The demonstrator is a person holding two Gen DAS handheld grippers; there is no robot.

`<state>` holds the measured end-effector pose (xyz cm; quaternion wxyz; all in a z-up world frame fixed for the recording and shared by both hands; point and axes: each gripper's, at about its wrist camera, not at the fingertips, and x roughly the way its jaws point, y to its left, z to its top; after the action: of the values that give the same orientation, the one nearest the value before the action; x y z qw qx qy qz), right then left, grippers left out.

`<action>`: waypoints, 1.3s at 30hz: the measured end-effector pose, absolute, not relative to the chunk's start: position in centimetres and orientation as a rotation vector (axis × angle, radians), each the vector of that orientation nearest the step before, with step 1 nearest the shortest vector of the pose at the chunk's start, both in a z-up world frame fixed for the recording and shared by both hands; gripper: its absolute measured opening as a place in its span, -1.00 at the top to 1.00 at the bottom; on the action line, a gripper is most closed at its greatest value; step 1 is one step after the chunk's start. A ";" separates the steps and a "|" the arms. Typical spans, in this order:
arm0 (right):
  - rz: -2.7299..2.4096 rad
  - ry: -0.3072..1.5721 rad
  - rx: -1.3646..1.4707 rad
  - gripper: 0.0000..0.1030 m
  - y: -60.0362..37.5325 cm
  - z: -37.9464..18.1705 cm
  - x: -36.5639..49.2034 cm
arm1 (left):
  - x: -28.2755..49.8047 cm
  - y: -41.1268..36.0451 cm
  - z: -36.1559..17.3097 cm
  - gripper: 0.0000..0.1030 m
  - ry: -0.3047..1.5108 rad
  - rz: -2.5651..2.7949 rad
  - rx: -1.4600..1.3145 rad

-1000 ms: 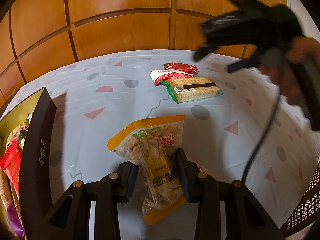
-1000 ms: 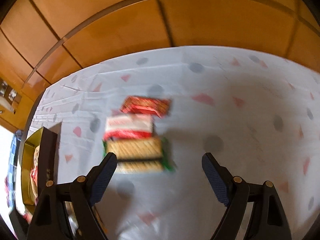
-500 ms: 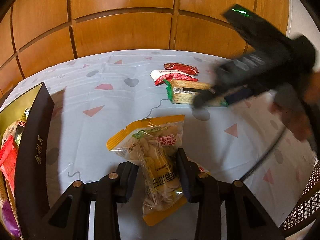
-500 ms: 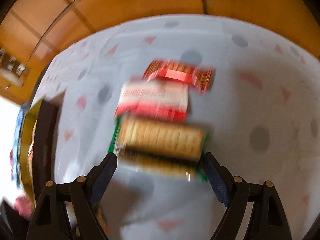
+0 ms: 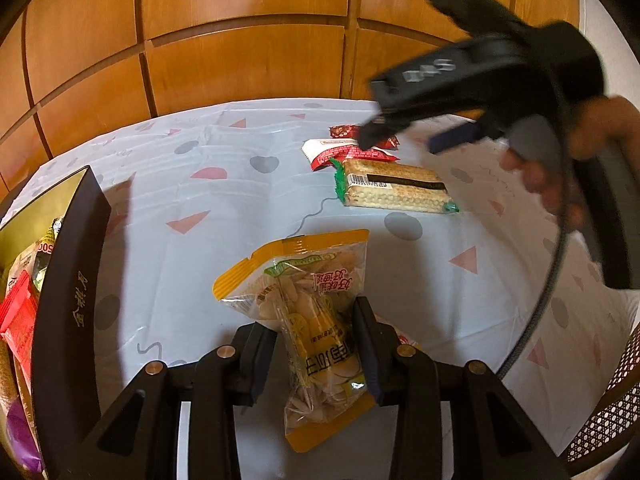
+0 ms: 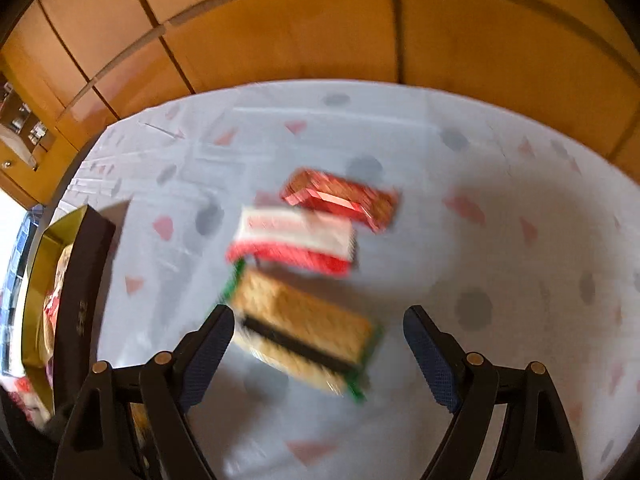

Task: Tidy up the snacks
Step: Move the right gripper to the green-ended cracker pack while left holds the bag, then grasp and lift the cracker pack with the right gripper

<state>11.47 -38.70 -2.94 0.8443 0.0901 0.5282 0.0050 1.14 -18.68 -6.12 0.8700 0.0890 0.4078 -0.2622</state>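
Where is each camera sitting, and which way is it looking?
Left wrist: rides the left gripper, looking along its fingers at the clamped seed bag; the right gripper and hand show too.
Right wrist: rides the open right gripper, looking down at the cracker pack.
Both share the cracker pack, black box and tablecloth.

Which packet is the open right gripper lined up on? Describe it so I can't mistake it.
On the patterned tablecloth lies a row of three packets. Nearest the right gripper is the cracker pack: a clear wrapper showing tan crackers, green ends, a dark stripe. The other two are red-and-white and all red.
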 end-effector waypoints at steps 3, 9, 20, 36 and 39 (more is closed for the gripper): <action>0.038 1.116 0.145 -0.69 -37.3 -3.3 13.2 | 1.1 -18.8 -6.1 0.25 0.853 -0.548 0.186; 0.131 1.232 0.149 -0.69 -36.4 -6.0 12.6 | 1.2 -18.7 -6.2 0.25 0.853 -0.551 0.177; 0.165 1.273 0.069 -0.37 -37.0 -5.5 6.1 | 1.2 -18.5 -6.2 0.25 0.855 -0.552 0.166; 0.106 1.174 0.086 -0.62 -37.0 -4.0 9.0 | 1.2 -18.5 -6.2 0.24 0.854 -0.550 0.166; 0.083 1.183 0.054 -0.62 -35.4 -5.0 10.3 | 1.2 -18.5 -6.1 0.24 0.855 -0.549 0.163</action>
<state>10.33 -35.41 -5.02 0.8290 0.0257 0.5573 0.0389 1.20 -18.46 -6.13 0.8706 0.0778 0.4088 -0.2626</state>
